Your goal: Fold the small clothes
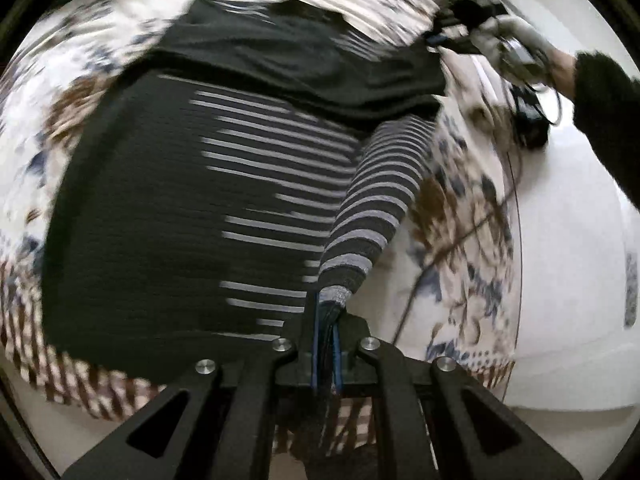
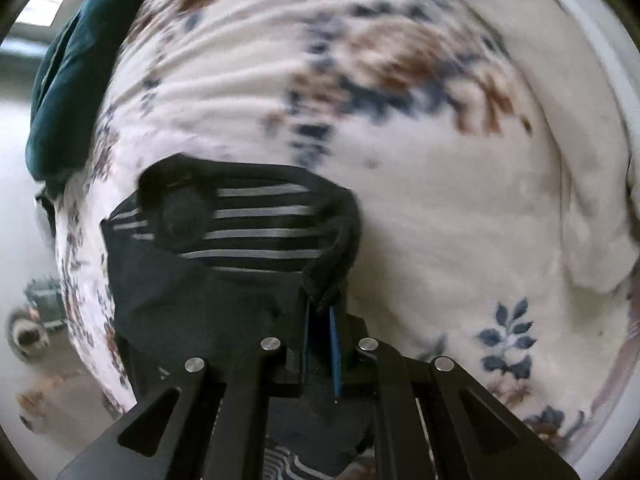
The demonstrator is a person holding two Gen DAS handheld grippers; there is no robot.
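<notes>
A dark top with pale grey stripes hangs spread out over a floral bedspread. My left gripper is shut on the cuff of its striped sleeve, which runs up toward the body of the top. In the left wrist view, my right gripper pinches the far corner of the top at upper right, held by a gloved hand. The right wrist view shows my right gripper shut on a dark rolled edge of the same top, which bunches to the left of the fingers.
The floral bedspread fills most of the right wrist view. A dark teal cushion or cloth lies at its upper left edge. Floor with small objects shows at lower left. A person's dark sleeve and a white surface are at right.
</notes>
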